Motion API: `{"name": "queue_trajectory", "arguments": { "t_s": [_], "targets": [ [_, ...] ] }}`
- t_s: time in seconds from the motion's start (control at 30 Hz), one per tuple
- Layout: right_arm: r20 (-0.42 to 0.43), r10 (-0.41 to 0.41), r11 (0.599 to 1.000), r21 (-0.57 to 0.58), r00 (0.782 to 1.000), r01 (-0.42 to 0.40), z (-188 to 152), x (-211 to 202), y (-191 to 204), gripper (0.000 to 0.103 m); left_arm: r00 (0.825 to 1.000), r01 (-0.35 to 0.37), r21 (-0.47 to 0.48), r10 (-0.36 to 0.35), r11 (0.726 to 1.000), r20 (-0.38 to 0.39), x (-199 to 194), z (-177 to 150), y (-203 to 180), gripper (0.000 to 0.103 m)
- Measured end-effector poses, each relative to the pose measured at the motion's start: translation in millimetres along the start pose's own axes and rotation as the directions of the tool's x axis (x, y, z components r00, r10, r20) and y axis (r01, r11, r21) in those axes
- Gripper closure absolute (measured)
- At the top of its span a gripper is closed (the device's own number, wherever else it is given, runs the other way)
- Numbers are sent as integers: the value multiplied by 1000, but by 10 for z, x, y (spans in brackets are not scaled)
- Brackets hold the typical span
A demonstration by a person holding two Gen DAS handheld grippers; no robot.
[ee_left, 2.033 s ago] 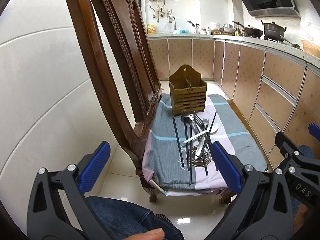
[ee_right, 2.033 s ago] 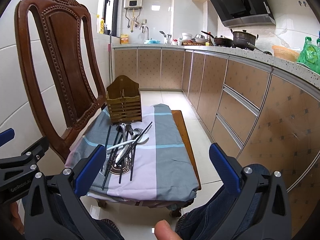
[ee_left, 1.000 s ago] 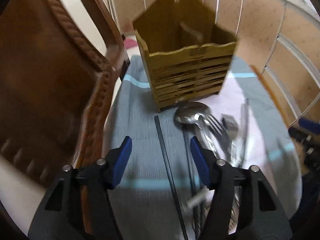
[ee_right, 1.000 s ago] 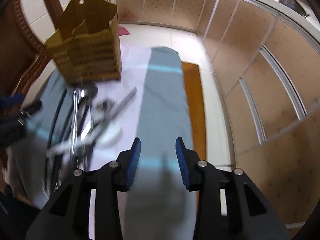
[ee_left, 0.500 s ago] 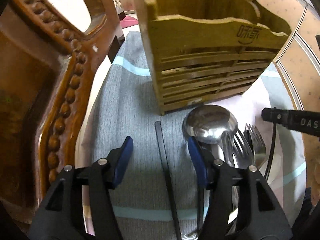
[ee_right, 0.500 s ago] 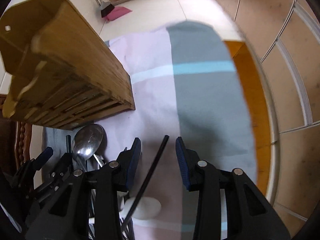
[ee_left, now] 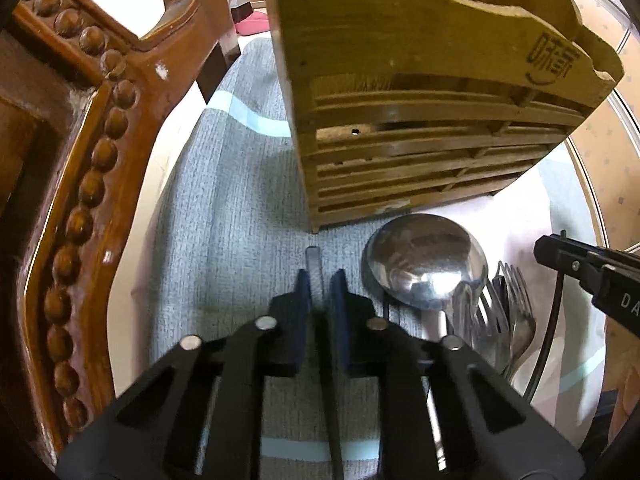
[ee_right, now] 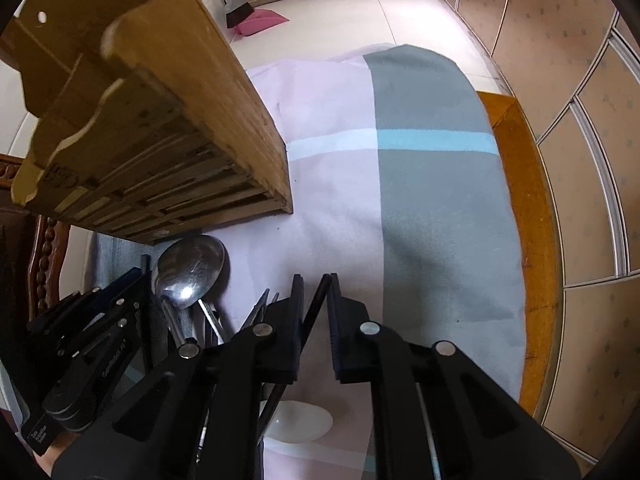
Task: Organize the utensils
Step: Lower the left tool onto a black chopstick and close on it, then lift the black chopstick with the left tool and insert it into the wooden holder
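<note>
A wooden utensil holder [ee_left: 420,120] stands on the checked cloth [ee_right: 432,200]. In front of it lie a large metal spoon [ee_left: 426,260], forks [ee_left: 508,312], a white spoon [ee_right: 300,424] and black chopsticks. My left gripper [ee_left: 321,276] points steeply down and its jaws are closing; the blue pads pinch the top end of one black chopstick [ee_left: 313,258] lying on the cloth. My right gripper [ee_right: 314,280] is closing too, its pads on another black chopstick [ee_right: 316,304] that runs slantwise between them. One of its black fingers [ee_left: 576,264] shows at the right of the left wrist view.
A carved wooden chair back [ee_left: 80,160] rises close on the left of the cloth. The wooden table edge [ee_right: 528,220] shows past the cloth on the right, with kitchen cabinets [ee_right: 592,120] beyond. A pink dustpan [ee_right: 260,22] lies on the floor tiles.
Both grippers dropped toward the cloth near the holder. Each had its jaws wide around a chopstick half a second ago; now both pairs of pads have closed onto their chopsticks.
</note>
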State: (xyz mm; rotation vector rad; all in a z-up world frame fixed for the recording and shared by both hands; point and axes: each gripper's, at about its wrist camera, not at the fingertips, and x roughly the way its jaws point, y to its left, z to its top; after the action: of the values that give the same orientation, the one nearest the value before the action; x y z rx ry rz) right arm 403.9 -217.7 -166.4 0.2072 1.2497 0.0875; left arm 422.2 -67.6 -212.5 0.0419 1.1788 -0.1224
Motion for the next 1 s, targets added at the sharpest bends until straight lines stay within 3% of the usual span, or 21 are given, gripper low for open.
{"name": "queue_trajectory", "arguments": {
  "t_s": [0.27, 0.33, 0.37, 0.47, 0.53, 0.57, 0.7, 0.83, 1.0],
  "targets": [
    [2, -9, 1000, -21, 1000, 9, -154, -147, 94, 90, 1000, -2, 10, 2, 1000, 6, 39, -167, 117, 79],
    [-4, -8, 1000, -23, 1000, 8, -167, -147, 91, 90, 999, -34, 20, 34, 999, 9, 109, -152, 33, 66],
    [-7, -8, 1000, -24, 1000, 8, -188, -157, 105, 90, 999, -45, 20, 45, 999, 12, 124, -153, 22, 65],
    [-10, -9, 1000, -25, 1000, 9, -197, -168, 97, 90, 1000, -28, 12, 27, 1000, 10, 160, -151, 17, 70],
    [-8, -10, 1000, -28, 1000, 10, -187, -172, 113, 90, 1000, -5, 9, 5, 1000, 7, 145, -156, 47, 91],
    [-4, -11, 999, -32, 1000, 11, -176, -180, 140, 90, 1000, 2, 10, -2, 1000, 3, 128, -191, 46, 96],
    [26, 0, 999, -54, 1000, 1, -183, -314, 168, 91, 998, 47, 14, -47, 999, 30, -45, -242, -34, 96],
    [82, 40, 996, -86, 996, -33, -248, -663, 289, 92, 989, 75, 34, -79, 997, 127, -474, -330, -50, 96],
    [228, 91, 986, -155, 969, -56, -413, -1354, 476, 94, 957, 95, 49, -105, 994, 271, -1127, -498, -46, 96]
  ]
}}
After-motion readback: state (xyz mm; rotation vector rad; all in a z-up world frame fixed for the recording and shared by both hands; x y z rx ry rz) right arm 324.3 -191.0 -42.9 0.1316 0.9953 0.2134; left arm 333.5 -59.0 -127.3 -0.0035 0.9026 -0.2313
